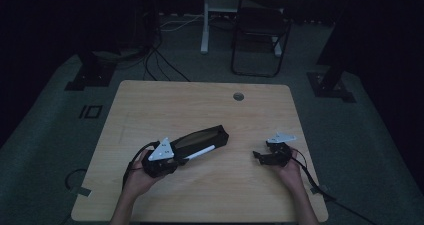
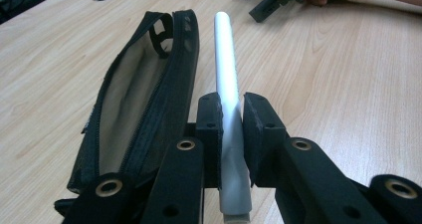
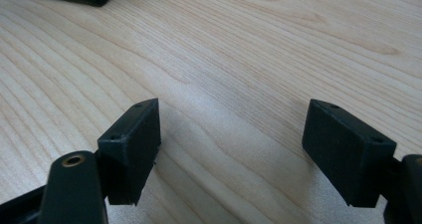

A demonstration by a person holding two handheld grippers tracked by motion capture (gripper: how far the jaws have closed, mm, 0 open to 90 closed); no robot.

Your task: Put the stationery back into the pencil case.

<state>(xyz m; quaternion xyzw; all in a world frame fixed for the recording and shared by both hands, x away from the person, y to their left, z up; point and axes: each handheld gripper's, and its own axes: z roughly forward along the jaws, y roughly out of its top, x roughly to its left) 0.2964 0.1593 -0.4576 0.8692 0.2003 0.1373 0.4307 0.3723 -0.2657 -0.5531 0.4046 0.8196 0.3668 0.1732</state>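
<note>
My left gripper [image 2: 231, 134] is clamped on the white pen [image 2: 228, 74] beside the open pencil case [image 2: 144, 99]; my right gripper [image 3: 231, 154] rests agape. Next I'd swing the pen left into the pouch mouth

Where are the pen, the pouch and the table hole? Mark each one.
pen [image 2: 226, 59]: left gripper view, on its white barrel beyond the jaws.
pouch [image 2: 127, 99]: left gripper view, on its tan lining.
hole [image 1: 238, 96]: high view, on its middle.
</note>
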